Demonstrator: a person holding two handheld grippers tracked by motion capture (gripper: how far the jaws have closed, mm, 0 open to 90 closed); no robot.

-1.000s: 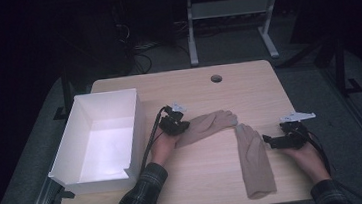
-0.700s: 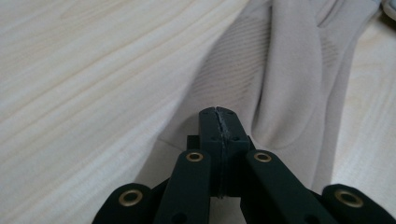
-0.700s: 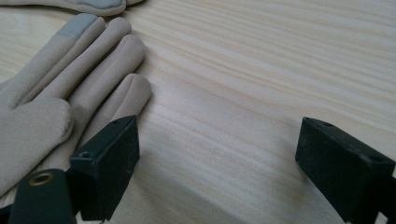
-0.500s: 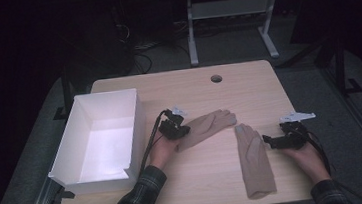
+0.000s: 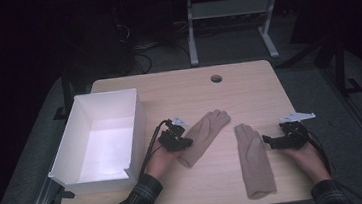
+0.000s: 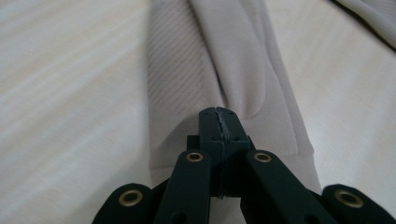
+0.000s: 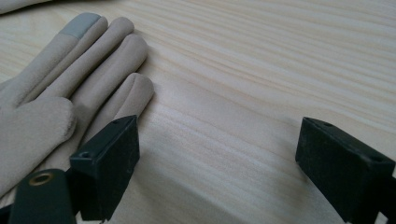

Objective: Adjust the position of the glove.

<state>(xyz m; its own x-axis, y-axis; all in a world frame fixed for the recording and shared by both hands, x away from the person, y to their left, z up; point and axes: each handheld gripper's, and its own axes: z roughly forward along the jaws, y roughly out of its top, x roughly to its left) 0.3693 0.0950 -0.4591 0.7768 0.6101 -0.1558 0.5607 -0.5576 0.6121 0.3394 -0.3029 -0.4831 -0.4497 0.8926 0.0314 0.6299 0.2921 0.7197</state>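
Observation:
Two beige gloves lie on the wooden table (image 5: pixel 178 89). My left gripper (image 5: pixel 187 143) is shut on the cuff end of the left glove (image 5: pixel 207 132), whose fingers point to the far right. In the left gripper view the jaws (image 6: pixel 219 116) meet on a fold of that glove (image 6: pixel 187 79). The other glove (image 5: pixel 253 158) lies lengthwise near the front edge, apart from the first. Just to its right my right gripper (image 5: pixel 269 142) stands open. In the right gripper view the open gripper (image 7: pixel 224 154) has bare table between its pads, and that glove's fingers (image 7: pixel 88 60) lie by the left pad.
An open white box (image 5: pixel 68 153) stands at the table's left side, close to my left hand. A round cable hole (image 5: pixel 216 78) sits near the far edge. Beyond the table, a metal frame (image 5: pixel 192 25) stands on the dark floor.
My left gripper has drawn its glove to the left, and the two gloves, which overlapped before, now lie apart. The right gripper has stayed in place.

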